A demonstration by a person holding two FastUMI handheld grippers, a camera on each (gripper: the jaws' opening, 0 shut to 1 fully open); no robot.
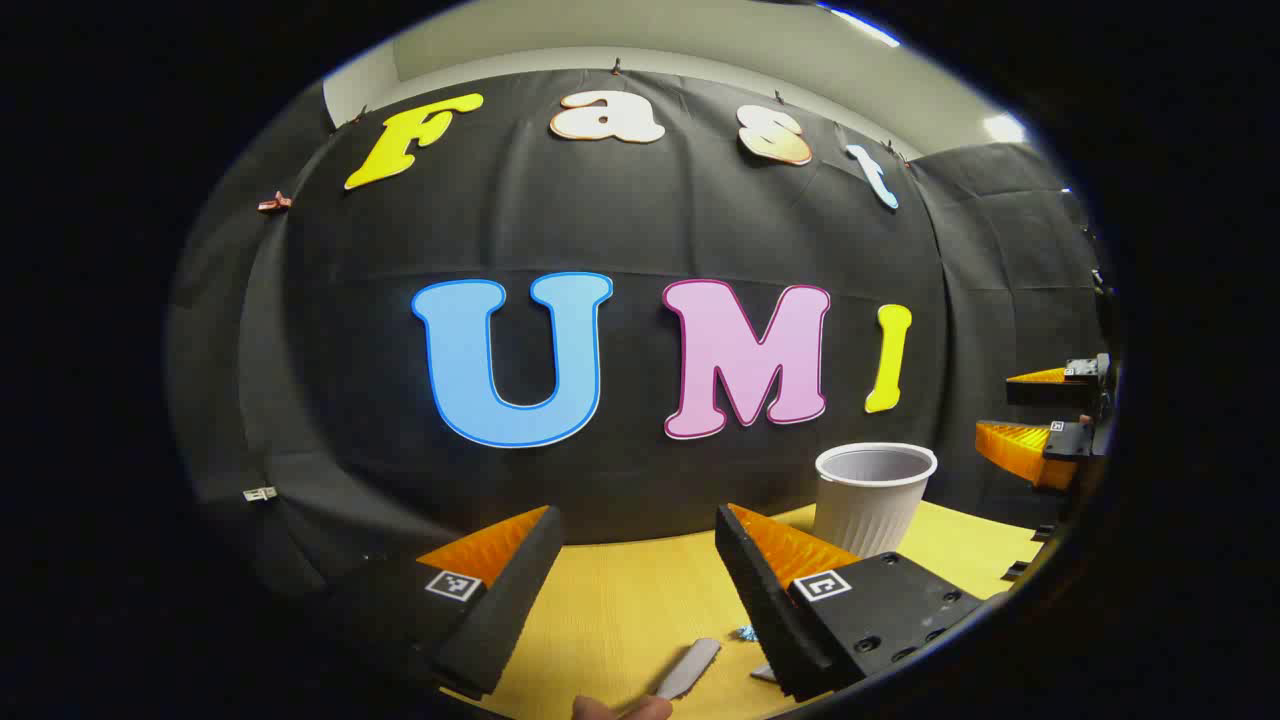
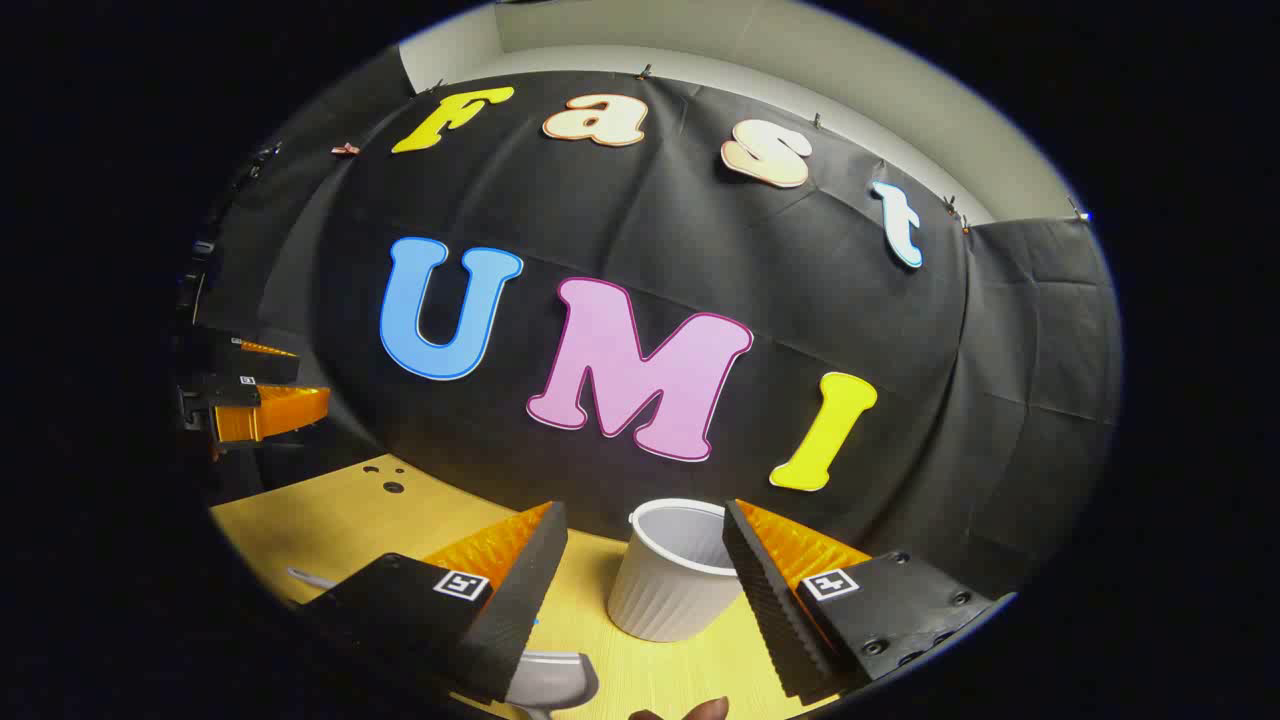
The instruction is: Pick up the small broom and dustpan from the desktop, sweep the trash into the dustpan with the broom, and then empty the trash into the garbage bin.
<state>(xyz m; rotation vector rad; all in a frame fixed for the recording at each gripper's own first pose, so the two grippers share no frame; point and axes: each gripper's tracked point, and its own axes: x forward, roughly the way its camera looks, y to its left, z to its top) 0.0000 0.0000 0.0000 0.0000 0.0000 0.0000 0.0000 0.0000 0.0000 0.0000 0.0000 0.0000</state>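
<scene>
My left hand-held gripper (image 1: 635, 575) hangs wide over the table (image 1: 620, 610), its ribbed, wedge-shaped fingers holding nothing. Between them, at the near edge, lies a flat grey handle (image 1: 690, 668), with a small blue scrap (image 1: 745, 633) just beside it. My right hand-held gripper (image 2: 645, 580) is wide too and empty. Under its left finger sits a smooth grey plastic piece (image 2: 550, 680); I cannot tell whether it is broom or dustpan. Farther off on the pale wood-grain top stands the bin (image 2: 668, 585), a white ribbed tub, upright and open.
</scene>
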